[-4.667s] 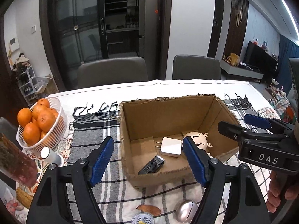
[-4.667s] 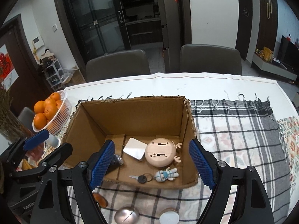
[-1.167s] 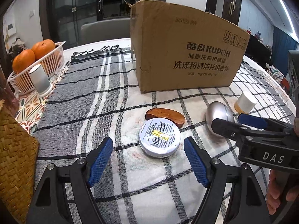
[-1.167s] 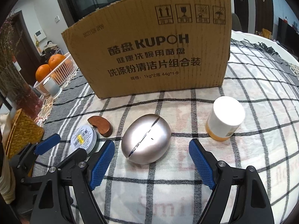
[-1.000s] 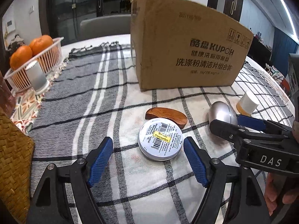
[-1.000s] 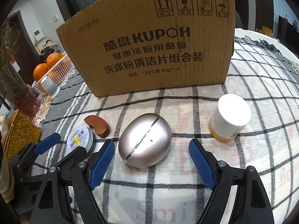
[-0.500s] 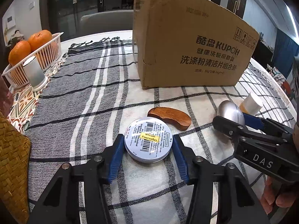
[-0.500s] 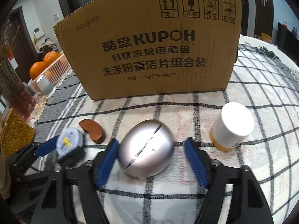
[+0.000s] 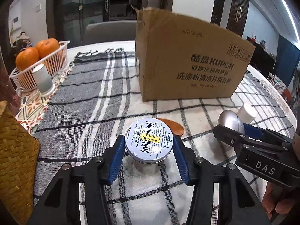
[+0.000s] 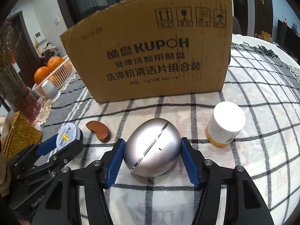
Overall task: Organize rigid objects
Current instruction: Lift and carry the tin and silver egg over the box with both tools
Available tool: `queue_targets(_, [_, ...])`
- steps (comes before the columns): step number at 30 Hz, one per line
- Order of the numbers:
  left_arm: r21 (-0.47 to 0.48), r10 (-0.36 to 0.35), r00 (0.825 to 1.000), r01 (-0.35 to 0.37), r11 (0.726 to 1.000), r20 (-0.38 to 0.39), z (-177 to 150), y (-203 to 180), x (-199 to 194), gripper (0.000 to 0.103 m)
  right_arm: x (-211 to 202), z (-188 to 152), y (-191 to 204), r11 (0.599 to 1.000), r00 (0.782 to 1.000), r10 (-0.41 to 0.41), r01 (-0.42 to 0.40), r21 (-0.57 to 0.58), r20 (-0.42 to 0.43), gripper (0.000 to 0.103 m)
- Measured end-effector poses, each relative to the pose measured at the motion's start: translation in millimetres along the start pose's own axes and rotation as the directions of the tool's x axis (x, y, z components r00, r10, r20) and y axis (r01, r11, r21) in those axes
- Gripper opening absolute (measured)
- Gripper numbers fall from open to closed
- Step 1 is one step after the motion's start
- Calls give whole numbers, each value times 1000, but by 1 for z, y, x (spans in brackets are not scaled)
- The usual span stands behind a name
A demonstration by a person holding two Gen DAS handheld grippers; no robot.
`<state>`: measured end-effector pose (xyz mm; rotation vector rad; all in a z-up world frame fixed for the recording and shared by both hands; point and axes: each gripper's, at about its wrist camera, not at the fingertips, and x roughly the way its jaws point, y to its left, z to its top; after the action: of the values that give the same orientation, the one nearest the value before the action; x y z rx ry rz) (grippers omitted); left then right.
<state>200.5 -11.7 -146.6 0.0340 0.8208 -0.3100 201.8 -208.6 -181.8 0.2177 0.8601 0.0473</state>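
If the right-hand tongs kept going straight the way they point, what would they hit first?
Holding the silver egg, the right tongs point down at the tablecloth, probably meeting it before the box behind.

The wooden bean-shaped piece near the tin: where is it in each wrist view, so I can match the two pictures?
Left wrist: the wooden piece sits at centre, mostly hidden behind the round tin.
Right wrist: it lies left of centre, between the tin and the silver egg-shaped case.
Shared landmark: the cardboard box behind it.
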Motion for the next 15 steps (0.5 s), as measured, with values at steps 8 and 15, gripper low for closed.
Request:
queue_targets(8, [-1,-7,998,7,1000,67,10,-6,-28,51,-32,7,4,1000,998,18,-18,-10,56,60])
queue_targets(15, [5,-10,992,9,1000,125,20,-14,-53,51,-63,14,11,999,992,29,-26,-30,120,60])
